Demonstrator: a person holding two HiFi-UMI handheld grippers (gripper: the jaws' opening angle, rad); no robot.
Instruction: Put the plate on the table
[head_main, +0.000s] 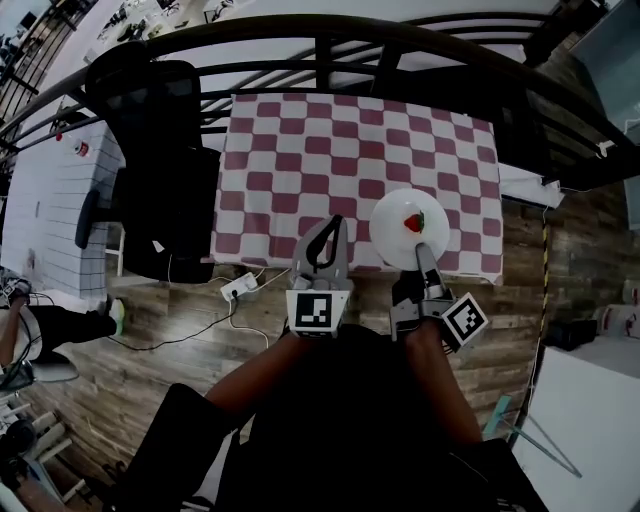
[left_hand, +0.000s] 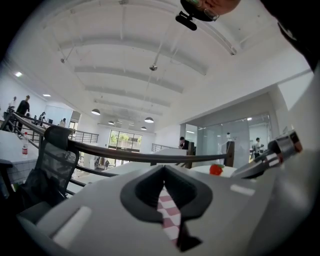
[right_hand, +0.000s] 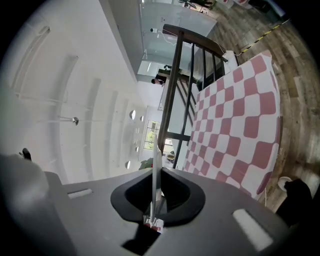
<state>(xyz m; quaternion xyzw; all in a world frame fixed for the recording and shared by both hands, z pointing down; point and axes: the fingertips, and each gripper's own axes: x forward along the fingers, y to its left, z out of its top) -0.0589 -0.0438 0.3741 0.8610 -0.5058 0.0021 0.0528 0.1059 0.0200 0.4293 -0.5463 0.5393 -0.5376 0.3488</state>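
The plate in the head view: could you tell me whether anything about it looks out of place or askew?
Nothing is spilled or damaged. The plate is pinched only at its near rim by the right gripper, over the near edge of the checkered table, strawberry on top.

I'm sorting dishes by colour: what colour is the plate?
The plate is plain white; the head view shows it best.

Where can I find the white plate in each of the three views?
Head view: white plate right of centre, at the checkered tablecloth's near edge.
Left gripper view: white plate right of centre, bearing a strawberry.
Right gripper view: white plate edge-on, a thin upright line just below centre.
Shared landmark: the checkered tablecloth.
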